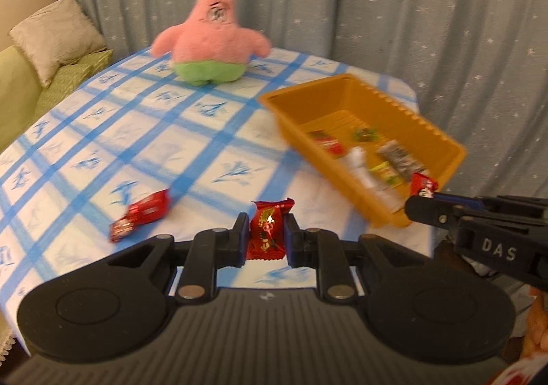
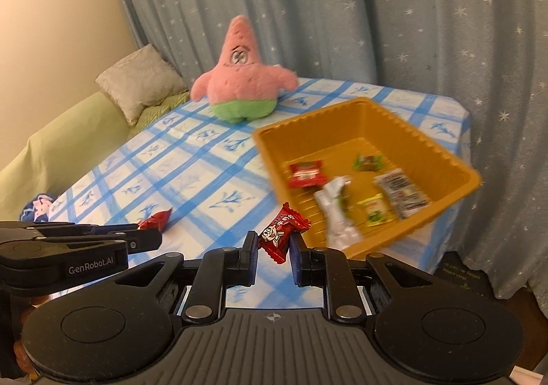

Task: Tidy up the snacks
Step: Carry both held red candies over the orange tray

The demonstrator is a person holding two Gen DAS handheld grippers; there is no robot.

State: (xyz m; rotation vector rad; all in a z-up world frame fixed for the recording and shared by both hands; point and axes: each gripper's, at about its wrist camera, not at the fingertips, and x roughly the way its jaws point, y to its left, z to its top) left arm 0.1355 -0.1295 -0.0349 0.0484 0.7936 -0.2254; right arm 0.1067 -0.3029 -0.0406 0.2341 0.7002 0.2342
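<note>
1. We hold a red candy packet [image 1: 268, 232] clamped in our left tool [image 1: 266, 237], above the near edge of the surface [image 1: 144, 131].
2. Our right tool [image 2: 274, 246] pinches a second red candy [image 2: 281, 234], just near-left of the orange tray [image 2: 346, 118].
3. Inside the tray lie a red packet [image 2: 306, 173], a white wrapper [image 2: 337, 213], a yellow-green sachet [image 2: 375, 210] and a grey packet [image 2: 402, 193].
4. One more red snack [image 1: 142, 213] rests on the checked cloth, left of our left tool.
5. A pink plush star [image 1: 210, 39] stands at the far side.

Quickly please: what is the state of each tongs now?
Left tongs: closed on a red candy.
Right tongs: closed on a red snack packet.
</note>
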